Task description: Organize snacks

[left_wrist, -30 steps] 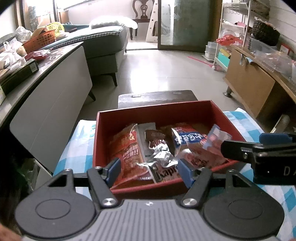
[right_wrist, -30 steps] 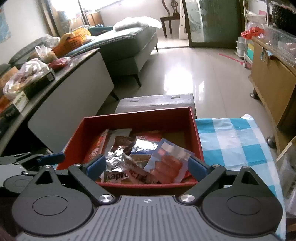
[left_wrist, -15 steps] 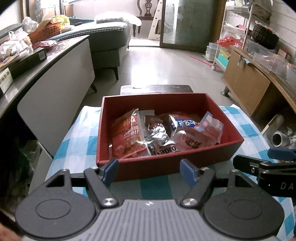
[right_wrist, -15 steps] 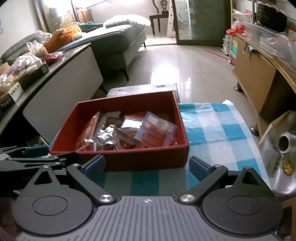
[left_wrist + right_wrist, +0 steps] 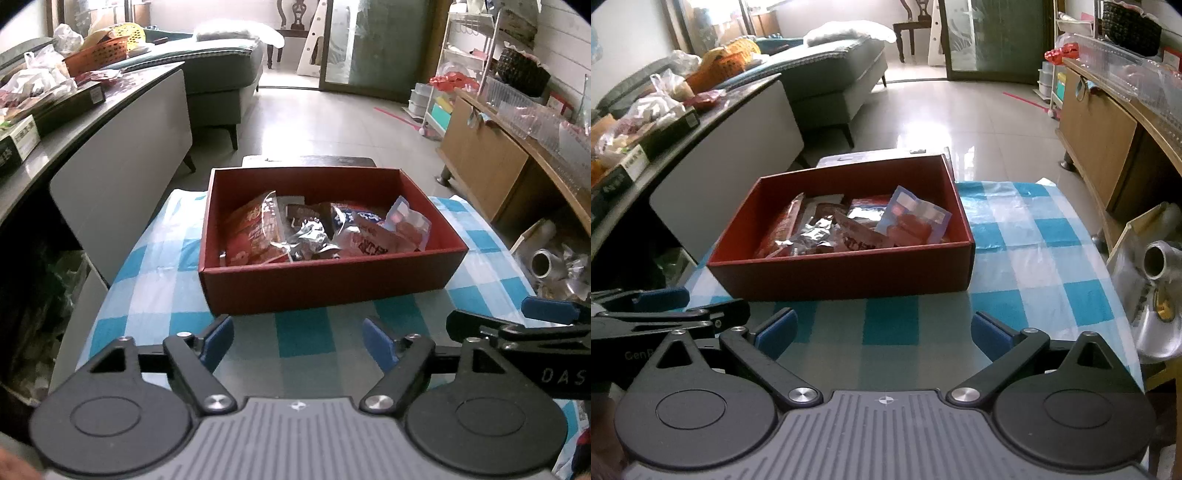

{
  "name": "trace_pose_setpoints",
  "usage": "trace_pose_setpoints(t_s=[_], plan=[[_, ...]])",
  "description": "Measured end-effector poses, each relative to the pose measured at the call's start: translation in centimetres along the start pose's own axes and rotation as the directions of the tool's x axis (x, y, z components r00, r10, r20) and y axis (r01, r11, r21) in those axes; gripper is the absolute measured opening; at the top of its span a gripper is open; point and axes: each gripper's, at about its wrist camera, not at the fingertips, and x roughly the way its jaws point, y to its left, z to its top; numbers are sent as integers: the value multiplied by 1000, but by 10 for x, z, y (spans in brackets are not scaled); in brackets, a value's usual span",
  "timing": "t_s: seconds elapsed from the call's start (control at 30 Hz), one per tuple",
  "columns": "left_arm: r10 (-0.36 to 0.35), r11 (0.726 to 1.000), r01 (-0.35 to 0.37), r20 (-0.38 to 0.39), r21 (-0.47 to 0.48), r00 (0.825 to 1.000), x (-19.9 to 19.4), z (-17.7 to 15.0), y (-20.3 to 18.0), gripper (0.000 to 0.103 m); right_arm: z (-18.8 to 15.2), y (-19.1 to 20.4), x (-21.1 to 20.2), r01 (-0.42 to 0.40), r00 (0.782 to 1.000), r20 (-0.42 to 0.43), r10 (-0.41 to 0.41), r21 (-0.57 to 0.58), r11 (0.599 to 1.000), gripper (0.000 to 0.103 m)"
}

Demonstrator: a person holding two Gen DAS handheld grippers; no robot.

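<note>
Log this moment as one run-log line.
left gripper: open, empty | right gripper: open, empty | red box: snacks inside | both short of box

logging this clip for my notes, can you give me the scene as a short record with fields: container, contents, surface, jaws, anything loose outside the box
container: red box, open top, standing on the cloth
contents: snack packets piled inside, among them a red packet and a crumpled silver wrapper
surface: blue and white checked tablecloth
left gripper: jaws open, just been opening, nothing between them, short of the box
right gripper: jaws open wide, just been opening, nothing between them
loose snacks on the cloth: none visible
</note>
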Motion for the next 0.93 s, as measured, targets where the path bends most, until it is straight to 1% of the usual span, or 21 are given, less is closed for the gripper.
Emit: trace_pose_setpoints(t_s=[0.13,0.57,0.93], plan=[[10,1000,-10,8,2,1000,-9,-10,0,74,-7,3,-8,-6,1000,7,6,1,1000,102],[19,1000,-19,-6,20,1000,-35,-43,-2,75,-37,10,-34,-17,1000,2,17,-6,1000,103],[34,999,-34,9,42,999,-53,-56,-2,75,-54,15,-51,-33,999,8,33,-4,999,103]])
